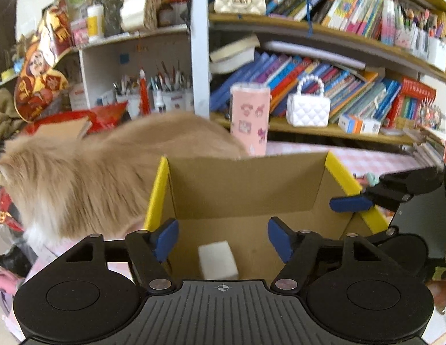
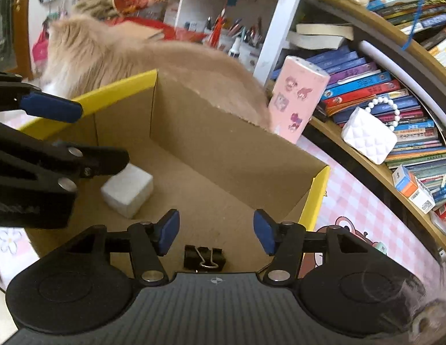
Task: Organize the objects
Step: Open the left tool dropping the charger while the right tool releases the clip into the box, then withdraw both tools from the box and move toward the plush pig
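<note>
Brown corrugated cardboard box with yellow-edged flaps point(image 1: 246, 189) fills the lower middle of both views, and both tools hang over its open top. On its floor a white foam block point(image 1: 217, 261) sits low in the left wrist view, directly beneath the left gripper point(image 1: 221, 240), whose blue pads are spread with nothing between them. A black metal binder clip point(image 2: 203, 256) lies at the bottom centre of the right wrist view, under the right gripper point(image 2: 215, 231), likewise parted and empty; its long axis runs across the frame. Each hand is nearest its own item. Behind the far wall, upper left, a long-haired cream cat point(image 1: 88, 172) presses against the box, beside a pink stickered container point(image 1: 249, 116).
</note>
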{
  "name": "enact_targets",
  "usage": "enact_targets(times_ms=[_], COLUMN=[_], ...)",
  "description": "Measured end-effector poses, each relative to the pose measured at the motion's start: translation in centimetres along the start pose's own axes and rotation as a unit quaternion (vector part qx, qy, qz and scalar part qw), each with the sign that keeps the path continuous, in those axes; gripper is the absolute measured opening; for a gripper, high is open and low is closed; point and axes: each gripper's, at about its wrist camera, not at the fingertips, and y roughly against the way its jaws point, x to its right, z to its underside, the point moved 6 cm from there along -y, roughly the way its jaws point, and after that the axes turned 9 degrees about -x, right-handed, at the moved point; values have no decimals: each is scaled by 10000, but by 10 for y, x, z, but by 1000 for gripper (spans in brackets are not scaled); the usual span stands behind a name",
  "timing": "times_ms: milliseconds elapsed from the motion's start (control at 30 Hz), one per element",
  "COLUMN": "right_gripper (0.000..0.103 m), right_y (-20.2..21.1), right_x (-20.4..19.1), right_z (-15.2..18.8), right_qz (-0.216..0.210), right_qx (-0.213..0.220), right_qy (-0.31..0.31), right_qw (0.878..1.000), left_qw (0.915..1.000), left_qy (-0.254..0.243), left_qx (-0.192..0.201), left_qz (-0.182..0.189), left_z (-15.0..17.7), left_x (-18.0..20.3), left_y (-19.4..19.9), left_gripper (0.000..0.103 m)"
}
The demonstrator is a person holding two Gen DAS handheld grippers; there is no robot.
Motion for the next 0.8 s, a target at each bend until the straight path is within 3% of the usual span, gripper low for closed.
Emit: enact_targets(times_ms=[200, 300, 400, 800], right_gripper=[57, 66, 67, 67], right_y=[29, 45, 58, 93], right_x=[-4, -5, -7, -34], right_z=[-7, -9, -6, 35], right_qz=[107, 242, 316, 509], right_qx=[441, 641, 757, 652], right_qy=[-296, -544, -723, -1401], right_qw=[9985, 9962, 9940, 9867], left_qw=[9993, 9988, 9986, 9987], left_qy=[263, 339, 309, 449], left_qx=[271, 356, 433, 212], left_qz=[4, -11, -75, -67], left_z=[-4, -2, 4, 52], left_x=[-12, -17, -20, -36], left_y=[29, 42, 55, 88], left_gripper=[77, 81, 83, 89])
